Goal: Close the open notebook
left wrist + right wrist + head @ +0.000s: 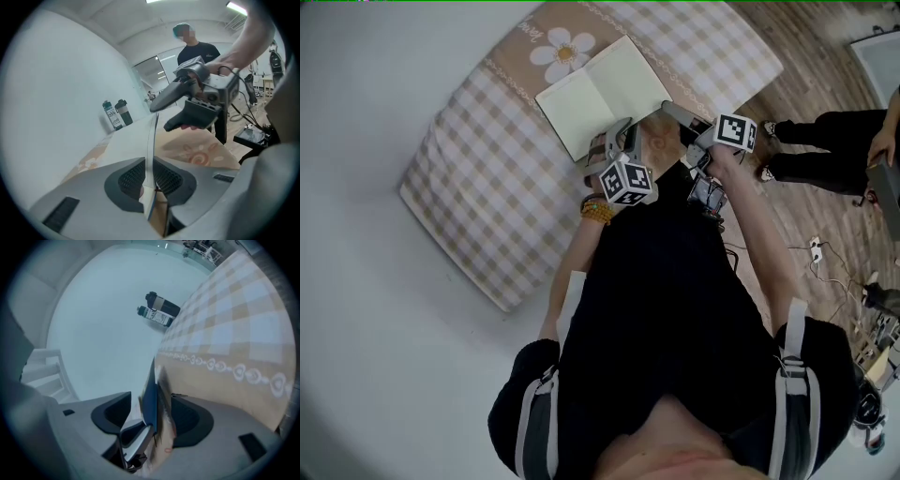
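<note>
The notebook [602, 94] lies open, blank cream pages up, on a checked mat [487, 178] with a daisy print. My left gripper [622, 131] is at the book's near edge. In the left gripper view my left gripper [149, 174] is shut on a thin sheet [150, 140] standing on edge between its pads. My right gripper [668, 109] is at the book's near right corner, open. In the right gripper view the dark blue cover edge [150, 397] stands between the parted jaws of my right gripper [154, 414], with a gap at the left pad. The right gripper [160, 117] also shows beyond the sheet.
Two bottles [159, 310] stand on the white floor past the mat, the same bottles [117, 114] showing in the left gripper view. A person [197, 47] stands behind. Another person [834, 150] and cables [825, 262] are on the wood floor to the right.
</note>
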Tool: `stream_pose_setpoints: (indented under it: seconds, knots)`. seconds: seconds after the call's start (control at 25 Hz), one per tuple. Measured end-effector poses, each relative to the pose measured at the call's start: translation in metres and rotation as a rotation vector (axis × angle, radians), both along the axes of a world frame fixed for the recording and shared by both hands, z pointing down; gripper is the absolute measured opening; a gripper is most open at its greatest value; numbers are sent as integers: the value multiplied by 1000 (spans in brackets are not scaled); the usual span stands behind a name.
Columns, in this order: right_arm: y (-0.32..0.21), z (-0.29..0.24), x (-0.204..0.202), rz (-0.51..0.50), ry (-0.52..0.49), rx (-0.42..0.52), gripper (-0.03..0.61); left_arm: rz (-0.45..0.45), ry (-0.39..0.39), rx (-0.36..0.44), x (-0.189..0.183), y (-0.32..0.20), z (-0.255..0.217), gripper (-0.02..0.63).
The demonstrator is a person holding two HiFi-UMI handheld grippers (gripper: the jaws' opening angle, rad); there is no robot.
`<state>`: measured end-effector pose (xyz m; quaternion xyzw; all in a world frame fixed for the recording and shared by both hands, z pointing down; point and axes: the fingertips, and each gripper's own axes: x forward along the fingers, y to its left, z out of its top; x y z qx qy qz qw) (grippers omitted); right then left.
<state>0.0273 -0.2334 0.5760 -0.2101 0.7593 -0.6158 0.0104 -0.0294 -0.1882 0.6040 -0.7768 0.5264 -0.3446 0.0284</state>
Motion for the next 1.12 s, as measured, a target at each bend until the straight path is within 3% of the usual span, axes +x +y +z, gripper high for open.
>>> stream_pose_setpoints:
  seconds: [0.12,0.32,0.4,0.44,0.48,0.56,0.64,0.72,0.8,0.92,1.12]
  knots:
    - [-36,-14,10,-42,-74,-14,270,5,-7,5,1,0,2,58]
    - [-43,-11,-35,-177,-114,-10,253,6,-8,-4,1,7,4,58]
    - [-38,-4,-46,-209,-84,-23,159,7,5,-22,2,7,6,61]
    - [-37,0,-49,-217,-54,-25,65,9,14,-36,3,7,8,67]
    - [-37,3,-50,-223,-28,-24,20,12,30,-48,3,6,10,80]
    - [-37,5,-51,-239,0,-9,17,14,118,-52,2,8,4,109]
    - [-36,4,-51,-248,24,15,17,-12,283,-17,-6,14,-17,143]
    - [-36,1,-51,-255,44,40,15,-85,440,32,-29,22,-42,143]
    - [-33,-4,-55,-272,50,65,17,-181,528,72,-59,34,-58,143]
    - [-28,-13,-61,-281,40,92,17,-292,559,124,-101,53,-70,143]
    - [-25,-15,-64,-251,18,89,17,-406,550,161,-146,81,-68,143]
